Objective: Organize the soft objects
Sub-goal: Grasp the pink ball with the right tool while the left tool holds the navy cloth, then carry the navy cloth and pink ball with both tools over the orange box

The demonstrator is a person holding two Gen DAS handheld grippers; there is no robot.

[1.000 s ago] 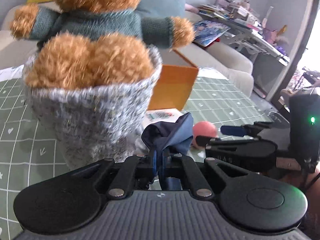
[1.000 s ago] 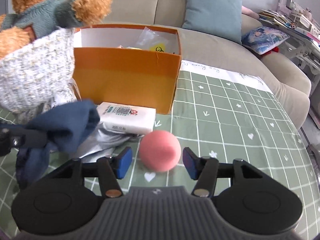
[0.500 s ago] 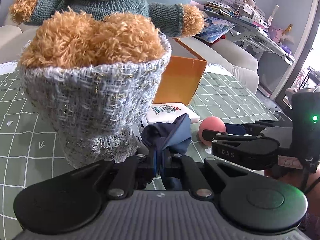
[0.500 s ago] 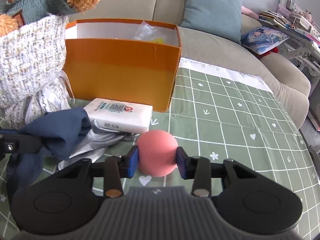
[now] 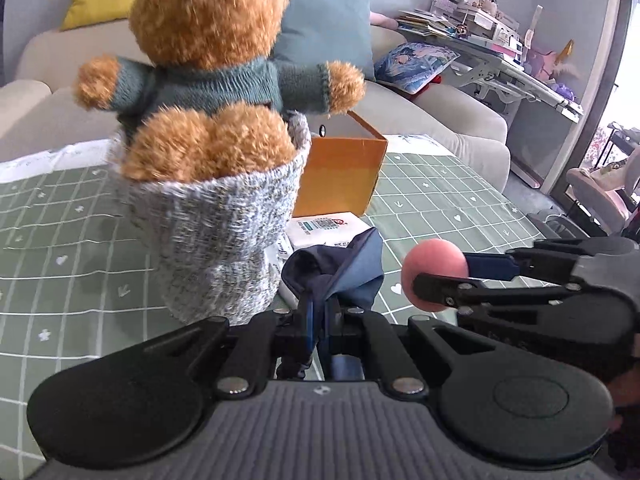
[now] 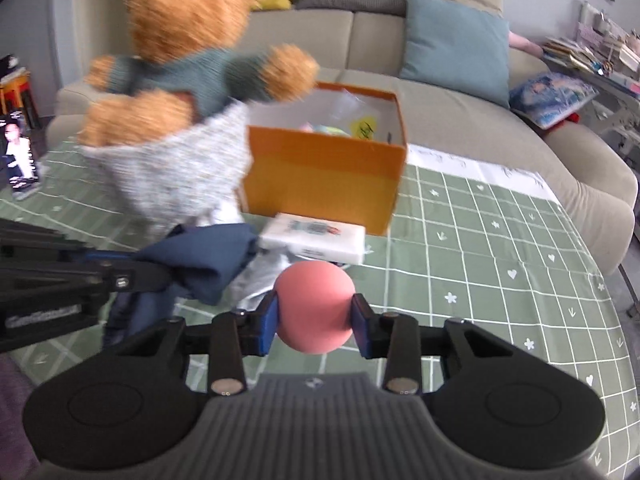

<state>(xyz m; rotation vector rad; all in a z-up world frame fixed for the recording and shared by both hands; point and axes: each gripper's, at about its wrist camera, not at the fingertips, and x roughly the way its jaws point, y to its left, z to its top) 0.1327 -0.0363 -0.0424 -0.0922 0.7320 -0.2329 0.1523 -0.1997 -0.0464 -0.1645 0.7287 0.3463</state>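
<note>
My left gripper (image 5: 318, 312) is shut on a dark blue cloth (image 5: 340, 268), which also shows in the right wrist view (image 6: 204, 256). My right gripper (image 6: 314, 320) is shut on a pink foam ball (image 6: 314, 306) and holds it above the green grid mat (image 6: 500, 264); the ball also shows in the left wrist view (image 5: 434, 272). A brown teddy bear in a teal sweater (image 5: 212, 64) sits in a grey knitted bag (image 5: 224, 240) just left of and beyond both grippers.
An open orange box (image 6: 324, 176) with small items inside stands behind the ball. A white tissue pack (image 6: 316, 238) lies in front of it, on silver wrapping. A sofa with cushions (image 6: 452, 44) lies beyond the table. A cluttered desk (image 5: 480, 40) stands at the right.
My right gripper closed on the pink ball and lifted it off the mat. Both grippers pulled back and up, so the whole bear is now in view. The left keeps its hold on the cloth.
</note>
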